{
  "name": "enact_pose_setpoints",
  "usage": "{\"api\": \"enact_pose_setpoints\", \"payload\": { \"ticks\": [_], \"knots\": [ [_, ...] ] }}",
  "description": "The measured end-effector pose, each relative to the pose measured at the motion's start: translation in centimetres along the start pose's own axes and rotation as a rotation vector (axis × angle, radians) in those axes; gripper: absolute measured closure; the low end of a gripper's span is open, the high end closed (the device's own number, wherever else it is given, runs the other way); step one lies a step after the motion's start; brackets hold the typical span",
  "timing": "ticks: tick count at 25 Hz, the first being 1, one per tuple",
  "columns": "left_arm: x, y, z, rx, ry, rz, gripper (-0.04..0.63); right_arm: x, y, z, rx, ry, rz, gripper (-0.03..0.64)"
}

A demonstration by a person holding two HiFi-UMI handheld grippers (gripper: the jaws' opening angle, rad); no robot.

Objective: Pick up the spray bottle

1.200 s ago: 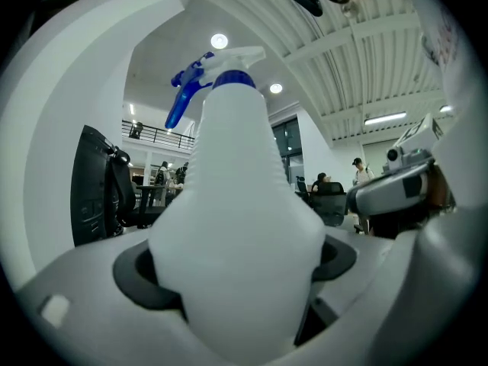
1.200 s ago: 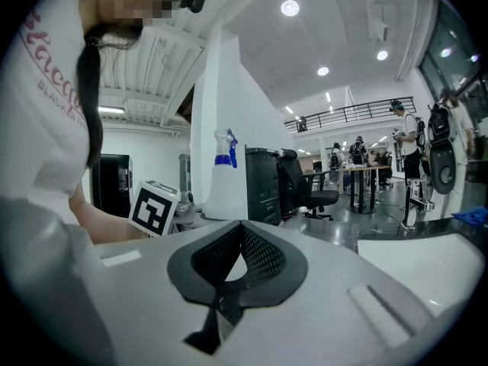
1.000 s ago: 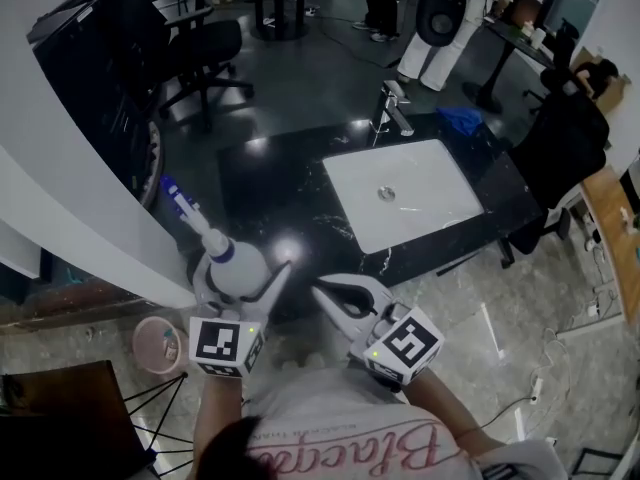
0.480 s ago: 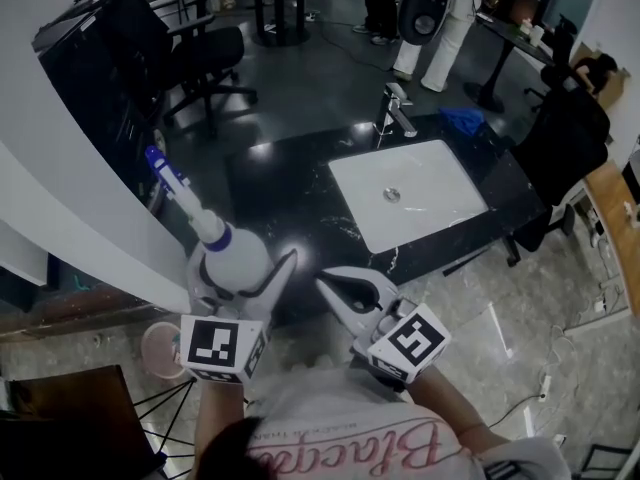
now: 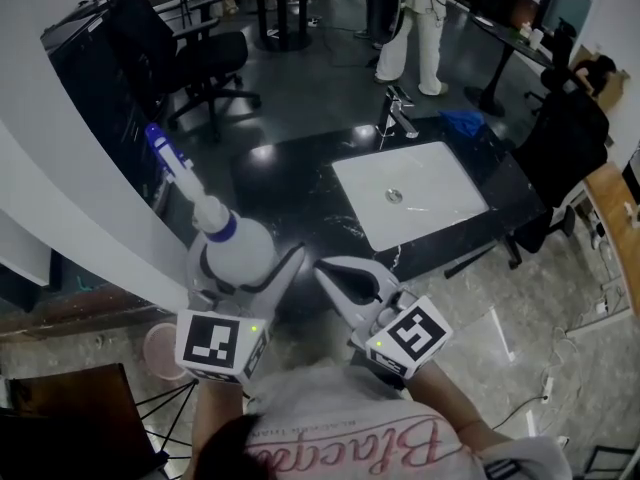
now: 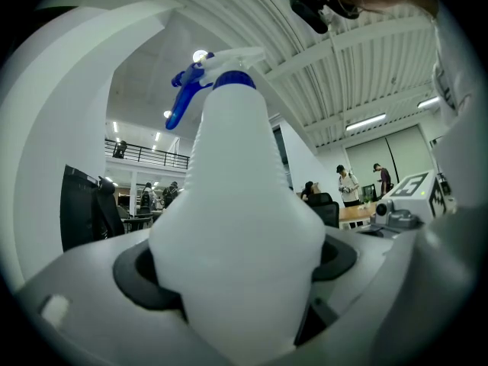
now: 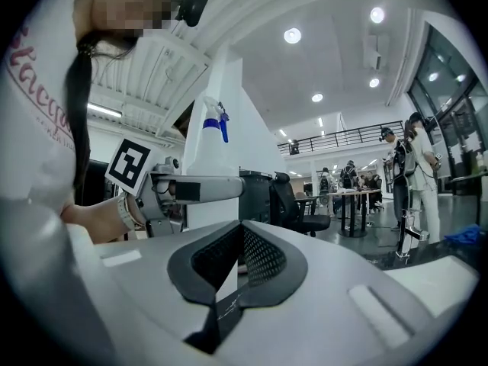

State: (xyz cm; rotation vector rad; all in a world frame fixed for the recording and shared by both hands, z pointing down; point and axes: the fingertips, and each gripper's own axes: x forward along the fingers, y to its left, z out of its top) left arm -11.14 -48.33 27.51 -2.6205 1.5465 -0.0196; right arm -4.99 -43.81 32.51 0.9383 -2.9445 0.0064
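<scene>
Spray bottle (image 5: 235,253) is clamped in the left claw (image 5: 247,265) at the near left of the scene, by the near left edge of the black table (image 5: 280,183). The two jaws press on opposite sides of the wide white body. In the left gripper view, the black pads (image 6: 133,280) bear against the body on both sides. The body narrows to a blue collar, and the blue trigger head (image 5: 165,158) leans toward the far left, in front of the curved white wall (image 5: 60,198). The base of the bottle is hidden behind the claw, so the head view does not show whether it touches the table.

The right claw (image 5: 338,273) is just to the right of the left claw and apart from the bottle. Its jaws are pressed together at the tips with nothing between them. The right gripper view shows the two black pads (image 7: 263,261) meeting along one line.

A white sink basin (image 5: 408,193) is set into the right half of the table. A faucet (image 5: 395,113) stands at the far edge of the basin. A blue cloth (image 5: 462,120) lies at the far right corner of the table.

Beyond the table, an office chair (image 5: 205,53) stands at the far left, and a person (image 5: 410,23) stands at the far side.
</scene>
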Motion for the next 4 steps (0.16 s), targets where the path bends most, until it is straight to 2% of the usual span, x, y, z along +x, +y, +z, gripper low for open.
{"api": "enact_pose_setpoints", "payload": {
  "ticks": [4],
  "knots": [
    [-0.38, -0.25, 0.23, -0.002, -0.014, -0.01, 0.133, 0.07, 0.22, 0.63, -0.013, -0.012, -0.011, 0.615]
  ]
}}
